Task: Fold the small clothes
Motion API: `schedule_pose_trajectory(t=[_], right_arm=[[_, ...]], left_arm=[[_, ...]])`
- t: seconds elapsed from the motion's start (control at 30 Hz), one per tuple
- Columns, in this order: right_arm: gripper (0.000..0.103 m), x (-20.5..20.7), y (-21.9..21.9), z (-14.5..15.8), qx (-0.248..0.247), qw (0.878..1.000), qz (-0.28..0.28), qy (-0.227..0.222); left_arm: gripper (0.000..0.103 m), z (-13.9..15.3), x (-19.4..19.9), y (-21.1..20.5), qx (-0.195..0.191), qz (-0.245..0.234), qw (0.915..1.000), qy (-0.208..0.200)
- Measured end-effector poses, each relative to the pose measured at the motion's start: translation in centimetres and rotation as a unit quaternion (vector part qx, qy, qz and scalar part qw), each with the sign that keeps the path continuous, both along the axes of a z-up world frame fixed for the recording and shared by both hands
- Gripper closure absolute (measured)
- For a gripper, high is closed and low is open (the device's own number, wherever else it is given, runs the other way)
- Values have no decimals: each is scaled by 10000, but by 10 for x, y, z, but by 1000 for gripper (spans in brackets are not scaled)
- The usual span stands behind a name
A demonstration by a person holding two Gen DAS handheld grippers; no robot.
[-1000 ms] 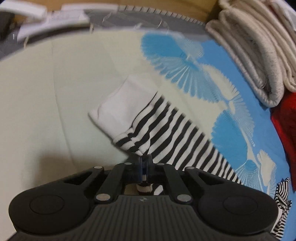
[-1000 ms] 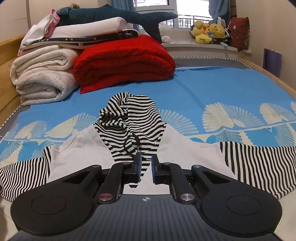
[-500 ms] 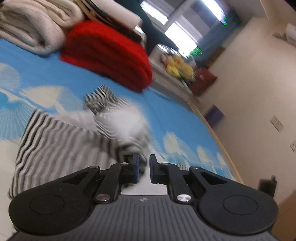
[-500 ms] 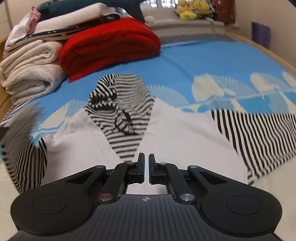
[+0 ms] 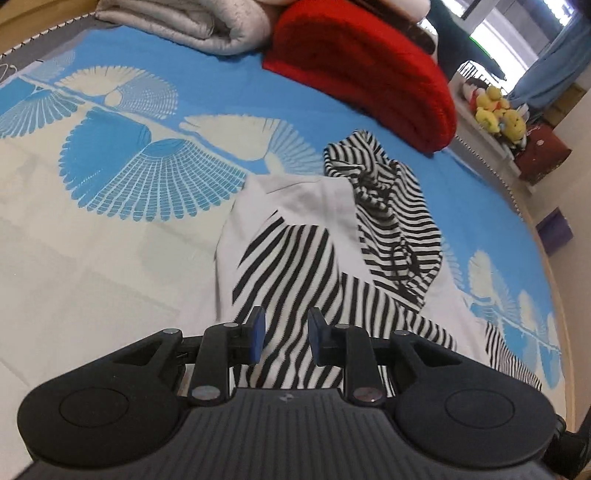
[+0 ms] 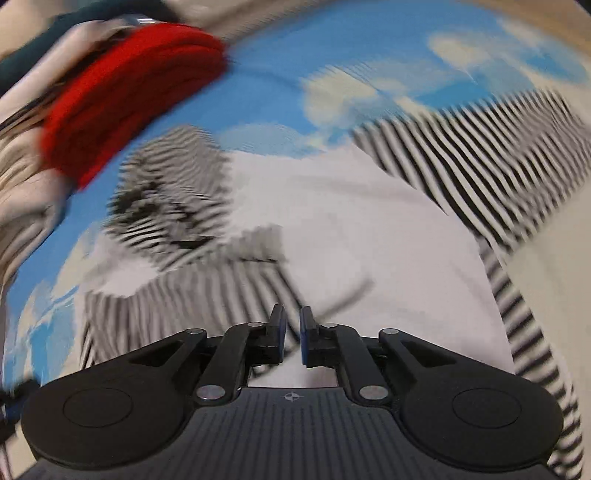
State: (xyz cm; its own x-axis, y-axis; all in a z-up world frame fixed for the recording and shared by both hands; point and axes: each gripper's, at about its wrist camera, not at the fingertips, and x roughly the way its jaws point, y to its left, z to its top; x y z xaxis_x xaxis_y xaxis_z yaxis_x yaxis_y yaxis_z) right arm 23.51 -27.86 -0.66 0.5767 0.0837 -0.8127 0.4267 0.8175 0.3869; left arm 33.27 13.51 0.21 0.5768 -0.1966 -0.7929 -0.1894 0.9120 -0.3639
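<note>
Hoodie [image 5: 306, 206], white in the body with black-and-white striped sleeves and hood, lies spread on the blue-and-cream bedspread [image 5: 110, 240]. The left wrist view is sharp and shows the near striped sleeve [image 5: 291, 266] folded inward across the white chest, with the striped hood [image 5: 391, 206] crumpled just beyond it. Only this view shows the details past the garment: one folded red blanket [image 5: 369, 74], one rolled cream quilt [image 5: 199, 22] beside it, a cluster of yellow plush toys [image 5: 498, 114] on a ledge, and blue curtains [image 5: 554, 66] at the window.

The right wrist view is heavily motion-blurred. It gives what the other lacks: the broad white torso of the hoodie [image 6: 351, 240] seen from the hem side, and the second striped sleeve [image 6: 480, 155] stretched out flat to the right, not folded. The hood [image 6: 166, 192] and the folded sleeve [image 6: 184, 295] appear as grey smears; the red blanket [image 6: 129, 92] is a streak at upper left. A thin dark line crosses the white cloth near the fingertips; the blur hides what it is.

Counted: one hoodie, two sleeves (one folded in, one out), one hood, two grippers.

Left gripper [image 5: 283, 330] hangs over the folded sleeve with its blue-padded fingers [image 5: 256, 332] spread apart, gripping nothing. Right gripper [image 6: 291, 336] sits low over the white hem area, its fingers [image 6: 277, 332] drawn close with a narrow gap between them and no cloth pinched.
</note>
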Motion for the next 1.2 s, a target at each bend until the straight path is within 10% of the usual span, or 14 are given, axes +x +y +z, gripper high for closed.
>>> schedule_pose_trajectory(t=[0.33, 0.63, 0.9, 1.03, 1.2], right_arm=[[84, 32, -35, -41, 924, 9925, -707, 371], [97, 40, -41, -46, 702, 9921, -865, 575], [70, 40, -40, -50, 603, 9919, -867, 707], [97, 45, -40, -49, 665, 9931, -809, 524], [98, 41, -35, -22, 561, 9961, -617, -280]], left_arm=[[77, -12, 22, -5, 196, -230, 9995, 92], [77, -21, 27, -16, 326, -548, 9977, 214], [77, -25, 24, -23, 381, -688, 9965, 273], [77, -27, 22, -21, 394, -707, 9962, 309], [77, -27, 23, -17, 387, -689, 9964, 310]])
